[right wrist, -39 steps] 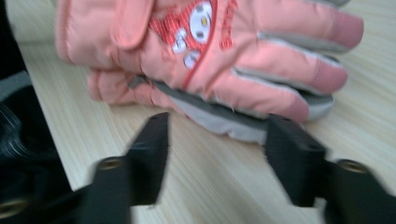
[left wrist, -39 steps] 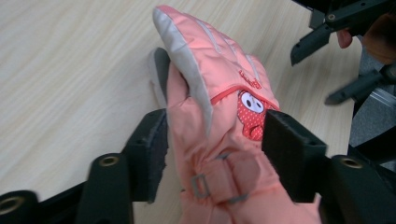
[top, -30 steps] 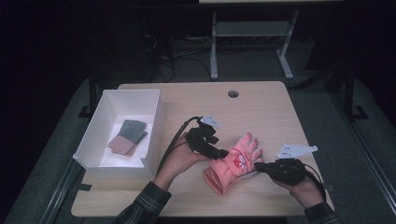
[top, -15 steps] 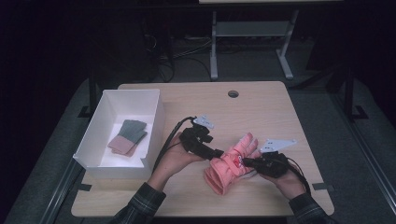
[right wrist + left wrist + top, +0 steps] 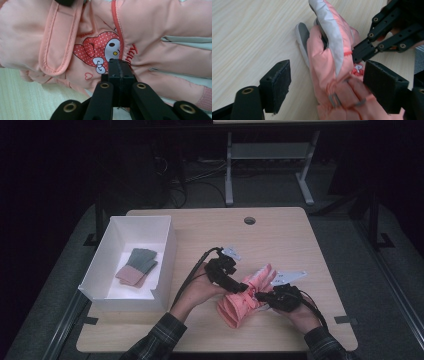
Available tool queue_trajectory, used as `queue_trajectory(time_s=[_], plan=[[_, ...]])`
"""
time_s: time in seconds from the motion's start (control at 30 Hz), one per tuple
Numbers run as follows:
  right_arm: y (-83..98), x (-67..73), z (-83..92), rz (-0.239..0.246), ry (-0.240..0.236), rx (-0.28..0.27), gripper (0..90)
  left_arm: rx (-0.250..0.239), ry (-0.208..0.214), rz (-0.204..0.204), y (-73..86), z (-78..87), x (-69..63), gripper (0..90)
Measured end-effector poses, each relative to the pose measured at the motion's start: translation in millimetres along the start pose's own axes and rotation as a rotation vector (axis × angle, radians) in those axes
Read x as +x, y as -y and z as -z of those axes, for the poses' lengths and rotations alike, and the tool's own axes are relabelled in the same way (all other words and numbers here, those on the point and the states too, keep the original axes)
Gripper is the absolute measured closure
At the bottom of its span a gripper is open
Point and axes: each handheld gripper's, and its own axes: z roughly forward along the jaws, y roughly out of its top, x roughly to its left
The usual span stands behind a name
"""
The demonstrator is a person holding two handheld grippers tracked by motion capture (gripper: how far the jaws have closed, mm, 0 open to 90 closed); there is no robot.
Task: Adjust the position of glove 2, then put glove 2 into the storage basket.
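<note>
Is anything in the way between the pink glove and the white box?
Nothing visible is. The padded pink glove lies on bare wooden table, right of the open white box. Only the person's left hand, holding the left gripper, lies in between.

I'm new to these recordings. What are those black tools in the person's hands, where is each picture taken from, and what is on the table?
A person holds a hand-operated two-jaw gripper in each hand. The high view looks down on the wooden table; the two gripper views come from cameras riding on the tools, looking along their black jaws. In the middle lies a pink glove with a cartoon print. The left gripper has just been opening; its jaws stand wide on either side of the glove, the left pad clear of it. The right gripper is closed, its tip at the glove's fabric; whether it pinches any is hard to tell. At the left stands a white box holding folded cloth items.
</note>
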Motion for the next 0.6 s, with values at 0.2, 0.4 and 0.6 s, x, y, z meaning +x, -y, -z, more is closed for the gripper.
queue_trajectory(time_s=[0.2, 0.4, 0.6], plan=[[0.4, 0.3, -1.0, 0.003, 0.004, 0.003, 90.0, 0.04, 0.007, -0.012, -1.7, -23.6, 2.1, 19.5], [0.6, 1.5, -2.3, 0.004, 0.007, 0.009, 90.0, 0.066, 0.044, 0.021, 6.0, -36.7, 6.3, 18.4], [1.4, 1.6, -4.1, 0.011, 0.009, 0.019, 90.0, 0.089, 0.103, 0.059, 13.9, -47.0, 13.6, 17.1]])
